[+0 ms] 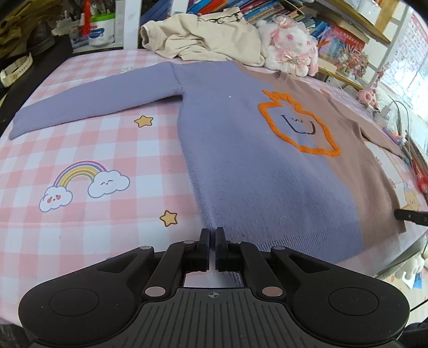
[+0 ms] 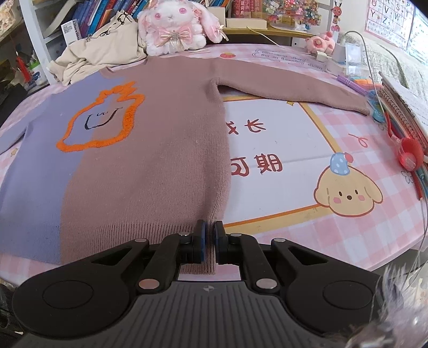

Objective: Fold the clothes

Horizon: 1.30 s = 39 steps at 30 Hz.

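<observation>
- The two-tone knit sweater (image 1: 240, 166) lies flat and face-up on the pink checked table cover (image 1: 88, 150), both sleeves spread out to the sides, its ribbed hem nearest the grippers.
- The left gripper (image 1: 211, 238) sits at the hem's lavender corner, jaws nearly pressed together. Whether knit is caught between them I cannot tell.
- The right gripper (image 2: 208, 230) sits at the mauve corner of the hem, jaws close with a narrow gap over the ribbing. A pinch is not certain here either.
- If the hem is to be lifted, both corners want an equal bite through both layers, then a level raise, so the knit does not stretch or skew.
- The spread sleeves will likely trail, so keep the far edge straight.
- Writing: large red Chinese characters (image 2: 256, 163) lie upside-down ahead and right of the right gripper. An alphabet chart (image 2: 388, 16) hangs far ahead-right, showing letters such as O, P, T, V, Z.
- Book spines are too small to read.
</observation>
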Tool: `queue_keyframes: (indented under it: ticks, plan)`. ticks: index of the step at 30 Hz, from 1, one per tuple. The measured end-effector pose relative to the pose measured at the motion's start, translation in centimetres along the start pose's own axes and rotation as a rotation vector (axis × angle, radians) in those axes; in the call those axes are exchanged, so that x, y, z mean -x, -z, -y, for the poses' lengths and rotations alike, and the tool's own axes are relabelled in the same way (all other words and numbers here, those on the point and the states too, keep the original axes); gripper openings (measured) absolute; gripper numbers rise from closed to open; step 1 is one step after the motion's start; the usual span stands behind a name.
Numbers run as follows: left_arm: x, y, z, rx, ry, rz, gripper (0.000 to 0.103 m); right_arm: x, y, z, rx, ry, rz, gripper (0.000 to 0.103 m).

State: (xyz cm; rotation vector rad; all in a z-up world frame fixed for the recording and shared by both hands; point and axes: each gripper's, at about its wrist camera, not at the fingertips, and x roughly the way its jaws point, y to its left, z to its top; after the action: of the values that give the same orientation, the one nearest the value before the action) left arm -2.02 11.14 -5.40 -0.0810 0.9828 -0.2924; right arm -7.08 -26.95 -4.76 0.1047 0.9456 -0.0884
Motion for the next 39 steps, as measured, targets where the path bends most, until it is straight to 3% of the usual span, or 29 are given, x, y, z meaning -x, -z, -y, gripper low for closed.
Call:
queue_keyframes:
  ticks: [13,15,20,24,33,35,39]
  plan:
    - [0.7,0.1,-0.1,-0.026,-0.02,0.039,0.009,0.0,-0.2,-0.2,-0.005,0.045,-0.004,0.01]
    - [1.0,-0.1,-0.3,-0.015,-0.03,0.059,0.015,0.3,-0.2,-0.4,-0.023,0.045,0.007,0.015]
    - [1.5,-0.9,-0.8,0.033,-0.056,0.095,0.042,1.5,-1.0,-1.6,-0.006,0.055,0.064,0.042]
    - [1.5,-1.4,-0.4,0.03,-0.081,0.109,0.044,2.1,-1.5,-2.2,-0.004,0.071,0.098,0.057]
    - [0.8,-2.8,3.0,-0.086,-0.047,0.145,0.053,2.2,-1.6,0.1,-0.076,0.096,0.092,0.06]
    - [0.3,-3.0,4.0,-0.099,-0.04,0.145,0.068,2.1,-1.8,1.0,-0.083,0.106,0.093,0.06]
    - [-0.6,-3.5,6.1,-0.125,-0.026,0.144,0.076,1.6,-2.5,3.3,-0.108,0.115,0.095,0.06]
